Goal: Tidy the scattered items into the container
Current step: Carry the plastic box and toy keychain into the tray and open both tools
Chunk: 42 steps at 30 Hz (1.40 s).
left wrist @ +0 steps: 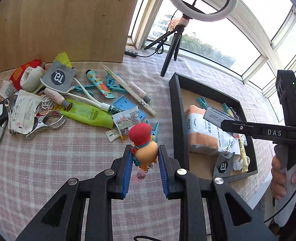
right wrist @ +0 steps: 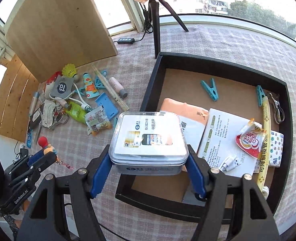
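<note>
My left gripper [left wrist: 144, 150] is shut on a small toy figure [left wrist: 143, 140] with a red hat and orange body, held above the checked cloth; a keyring charm dangles under it. My right gripper [right wrist: 149, 152] is shut on a clear-lidded grey plastic box [right wrist: 148, 138], held over the near left corner of the black tray [right wrist: 154, 76]. The tray holds paper packs, a Coffee-mate sachet [right wrist: 248, 138], teal clothes pegs [right wrist: 210, 89] and a white cable plug. In the left wrist view the right gripper [left wrist: 218, 120] and its box hang above the tray [left wrist: 176, 104]. The left gripper [right wrist: 47, 152] with the toy shows at the lower left.
A heap of loose items lies left of the tray: a green tube [left wrist: 85, 113], a grey pouch [left wrist: 58, 76], chopsticks [left wrist: 125, 88], a metal clip [left wrist: 47, 123], a yellow shuttlecock [right wrist: 69, 70]. A wooden board [left wrist: 63, 20] stands behind. A ring light tripod [left wrist: 173, 44] stands by the window.
</note>
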{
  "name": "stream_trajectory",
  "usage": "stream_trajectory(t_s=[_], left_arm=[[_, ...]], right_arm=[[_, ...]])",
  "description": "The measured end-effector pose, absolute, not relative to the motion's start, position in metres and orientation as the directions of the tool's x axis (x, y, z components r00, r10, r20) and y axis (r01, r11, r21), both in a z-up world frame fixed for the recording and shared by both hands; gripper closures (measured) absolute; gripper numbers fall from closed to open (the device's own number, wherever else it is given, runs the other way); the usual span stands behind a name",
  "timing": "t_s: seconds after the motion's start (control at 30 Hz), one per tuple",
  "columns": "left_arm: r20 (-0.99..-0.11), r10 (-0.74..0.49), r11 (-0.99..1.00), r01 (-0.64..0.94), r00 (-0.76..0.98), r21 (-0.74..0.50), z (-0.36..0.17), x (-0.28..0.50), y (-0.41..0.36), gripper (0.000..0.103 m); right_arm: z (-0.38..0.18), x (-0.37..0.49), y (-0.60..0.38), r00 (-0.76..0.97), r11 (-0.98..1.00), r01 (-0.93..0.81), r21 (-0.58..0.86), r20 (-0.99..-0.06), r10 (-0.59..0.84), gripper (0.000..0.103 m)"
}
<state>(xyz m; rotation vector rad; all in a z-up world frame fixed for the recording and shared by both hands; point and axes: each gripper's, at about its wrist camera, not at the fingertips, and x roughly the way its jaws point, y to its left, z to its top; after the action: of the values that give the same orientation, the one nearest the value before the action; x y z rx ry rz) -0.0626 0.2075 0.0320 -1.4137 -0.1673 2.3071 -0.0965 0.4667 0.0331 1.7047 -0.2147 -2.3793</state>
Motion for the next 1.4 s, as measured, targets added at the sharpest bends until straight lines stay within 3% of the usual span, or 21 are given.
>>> stream_trajectory(t_s=[0.2, 0.47, 0.53, 0.57, 0.6, 1.07, 1.27, 1.4], left_arm=[[-0.830, 0.471, -0.838, -0.445, -0.298, -0.315, 0.031, -0.047, 0.284, 0.080], [-0.828, 0.525, -0.769, -0.529, -0.200, -0.360, 0.030, -0.038, 0.344, 0.079], [-0.833, 0.512, -0.779, -0.521, -0.209, -0.348, 0.031, -0.040, 0.351, 0.057], [-0.832, 0.511, -0.782, -0.520, -0.218, -0.344, 0.033, -0.040, 0.353, 0.040], [-0.825, 0.517, -0.781, -0.520, -0.228, -0.346, 0.036, -0.040, 0.353, 0.038], [-0.832, 0.470, -0.840, -0.440, -0.296, -0.318, 0.031, -0.050, 0.308, 0.040], [-0.838, 0.413, -0.893, -0.341, -0.357, -0.295, 0.027, -0.060, 0.258, 0.040], [-0.842, 0.360, -0.927, -0.254, -0.403, -0.275, 0.023, -0.068, 0.206, 0.040]], right_arm=[[0.040, -0.107, 0.541, -0.364, -0.976, -0.069, 0.204, -0.917, -0.166, 0.035], [0.045, -0.116, 0.595, -0.399, -0.967, -0.185, 0.176, -0.913, -0.090, 0.035], [0.045, -0.118, 0.600, -0.402, -0.967, -0.181, 0.178, -0.911, -0.093, 0.035], [0.045, -0.119, 0.601, -0.393, -0.966, -0.188, 0.176, -0.915, -0.090, 0.035], [0.044, -0.121, 0.602, -0.378, -0.965, -0.203, 0.167, -0.922, -0.080, 0.034], [0.055, -0.126, 0.542, -0.416, -0.986, -0.045, 0.162, -0.900, -0.129, 0.034], [0.051, -0.130, 0.495, -0.420, -0.973, 0.110, 0.202, -0.878, -0.229, 0.034], [0.048, -0.132, 0.454, -0.436, -0.964, 0.232, 0.128, -0.872, -0.221, 0.034]])
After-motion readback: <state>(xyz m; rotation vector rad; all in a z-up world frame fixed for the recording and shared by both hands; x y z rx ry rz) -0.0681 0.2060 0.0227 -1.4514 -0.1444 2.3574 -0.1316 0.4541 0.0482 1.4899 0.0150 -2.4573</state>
